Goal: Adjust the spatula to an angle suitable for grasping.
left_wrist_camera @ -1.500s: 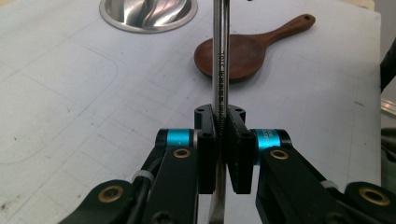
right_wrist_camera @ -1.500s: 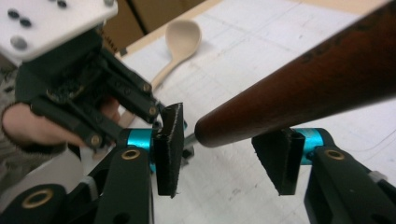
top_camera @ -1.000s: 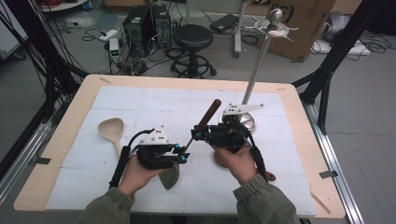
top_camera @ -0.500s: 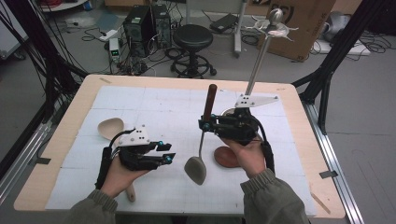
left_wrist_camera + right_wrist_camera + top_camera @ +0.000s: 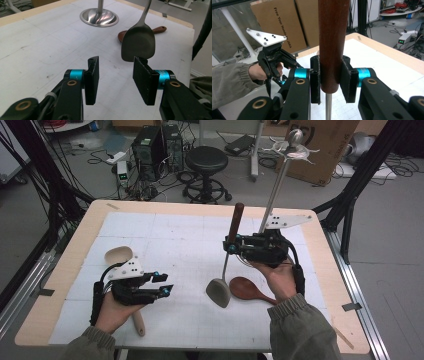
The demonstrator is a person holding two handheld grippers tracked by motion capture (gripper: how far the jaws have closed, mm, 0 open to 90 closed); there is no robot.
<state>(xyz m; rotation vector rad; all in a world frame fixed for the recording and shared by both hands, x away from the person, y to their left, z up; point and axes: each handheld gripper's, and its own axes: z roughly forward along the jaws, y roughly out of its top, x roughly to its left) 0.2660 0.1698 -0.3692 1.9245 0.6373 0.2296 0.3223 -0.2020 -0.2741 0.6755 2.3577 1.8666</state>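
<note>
Brown wooden handle of the metal spatula (image 5: 227, 257) is clamped between the jaws of the right gripper (image 5: 231, 245), held upright with its blade touching the table (image 5: 175, 220) just beside the dark wooden spoon (image 5: 247, 289). Left gripper (image 5: 162, 284), well to the left of the spatula, stands with jaws apart, holding nothing, over a pale wooden spoon (image 5: 120, 256). Judgement: spatula lifted, placement outstanding. Steel stand base (image 5: 99, 17) lies beyond the spatula. Cardboard box (image 5: 277, 20) reads "Free Your Hands for JAKA".

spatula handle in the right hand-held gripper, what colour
Dark reddish-brown wood on the spatula handle, clearest in the right gripper view.
</note>
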